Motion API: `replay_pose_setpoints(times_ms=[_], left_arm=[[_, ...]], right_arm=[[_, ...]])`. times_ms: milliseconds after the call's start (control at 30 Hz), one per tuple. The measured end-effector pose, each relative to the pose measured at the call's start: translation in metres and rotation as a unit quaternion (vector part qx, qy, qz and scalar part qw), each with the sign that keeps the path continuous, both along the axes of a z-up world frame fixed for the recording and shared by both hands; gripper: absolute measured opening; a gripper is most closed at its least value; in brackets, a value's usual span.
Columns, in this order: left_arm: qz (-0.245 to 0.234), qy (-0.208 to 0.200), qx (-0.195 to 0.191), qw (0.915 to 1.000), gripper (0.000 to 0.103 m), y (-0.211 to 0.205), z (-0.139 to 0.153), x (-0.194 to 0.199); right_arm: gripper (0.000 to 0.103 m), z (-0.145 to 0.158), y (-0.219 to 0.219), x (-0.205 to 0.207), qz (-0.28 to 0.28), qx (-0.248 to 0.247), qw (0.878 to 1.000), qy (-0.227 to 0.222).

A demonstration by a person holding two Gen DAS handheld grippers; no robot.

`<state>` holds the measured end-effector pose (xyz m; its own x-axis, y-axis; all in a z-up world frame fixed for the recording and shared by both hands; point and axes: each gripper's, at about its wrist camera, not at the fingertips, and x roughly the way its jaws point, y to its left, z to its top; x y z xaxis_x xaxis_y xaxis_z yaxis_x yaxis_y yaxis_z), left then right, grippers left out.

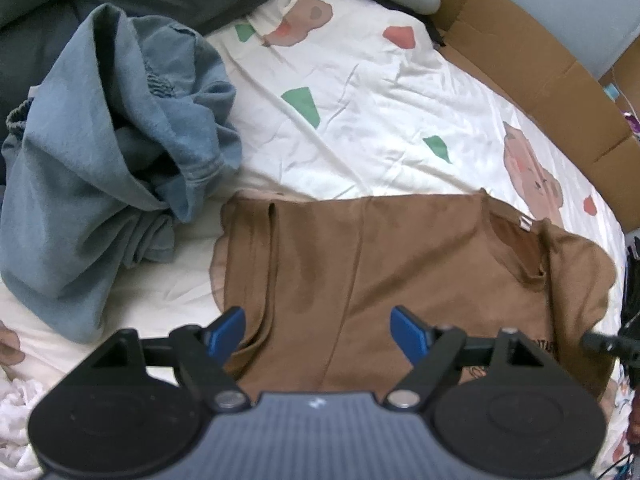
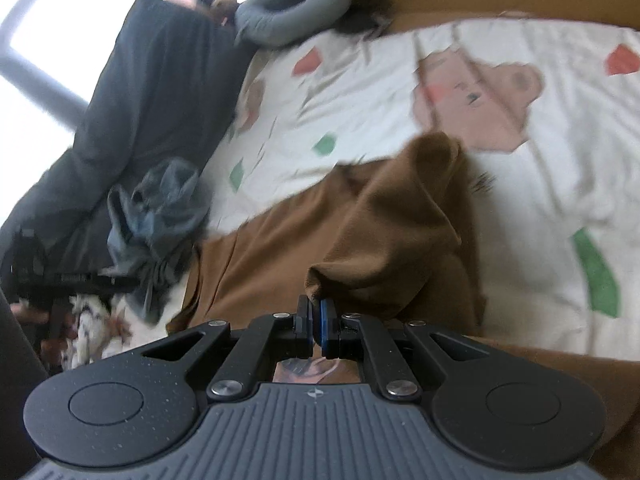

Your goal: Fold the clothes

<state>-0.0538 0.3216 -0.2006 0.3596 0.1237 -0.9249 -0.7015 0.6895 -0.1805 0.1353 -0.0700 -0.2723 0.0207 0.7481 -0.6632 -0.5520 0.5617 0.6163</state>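
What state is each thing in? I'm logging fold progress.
brown T-shirt: partly folded flat on the bedsheet, one part lifted and bunched.
blue garment: crumpled heap, unfolded, beside the T-shirt.
left gripper: open, empty, above the T-shirt.
right gripper: shut on a fold of the T-shirt.
bedsheet: spread out, wrinkled.
cardboard: flattened, along the bed edge.

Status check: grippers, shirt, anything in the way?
Left gripper open over brown shirt. Right gripper shut on a lifted shirt fold. Blue garment heaped beside, touching shirt's corner.
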Motion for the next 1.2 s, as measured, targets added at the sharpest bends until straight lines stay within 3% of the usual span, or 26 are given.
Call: replay_pose_setpoints(times_ms=[100,233,633,867,1000,1200], left_arm=[[0.001,0.0,-0.003,1.0,0.082,0.001,-0.004,0.002],[0.003,-0.002,-0.009,1.0,0.082,-0.001,-0.008,0.004],[0.01,0.008,-0.02,0.9997,0.082,-0.007,-0.025,-0.001],[0.017,0.019,-0.014,0.9996,0.082,-0.003,-0.03,-0.008],[0.021,0.025,-0.01,0.9994,0.082,0.0,-0.033,-0.011],[0.04,0.037,-0.016,0.9984,0.082,0.003,-0.041,-0.015]], right_arm=[[0.008,-0.009,0.015,-0.01,0.033,-0.011,0.999,0.011],[0.028,-0.009,0.018,-0.016,0.054,-0.013,0.998,0.02],[0.034,0.005,-0.003,0.025,0.01,-0.028,0.999,-0.01],[0.051,-0.021,0.008,0.051,0.009,-0.091,0.996,-0.025],[0.052,-0.034,0.005,0.06,0.009,-0.116,0.993,-0.025],[0.051,-0.039,-0.02,0.079,-0.038,-0.123,0.991,-0.03]])
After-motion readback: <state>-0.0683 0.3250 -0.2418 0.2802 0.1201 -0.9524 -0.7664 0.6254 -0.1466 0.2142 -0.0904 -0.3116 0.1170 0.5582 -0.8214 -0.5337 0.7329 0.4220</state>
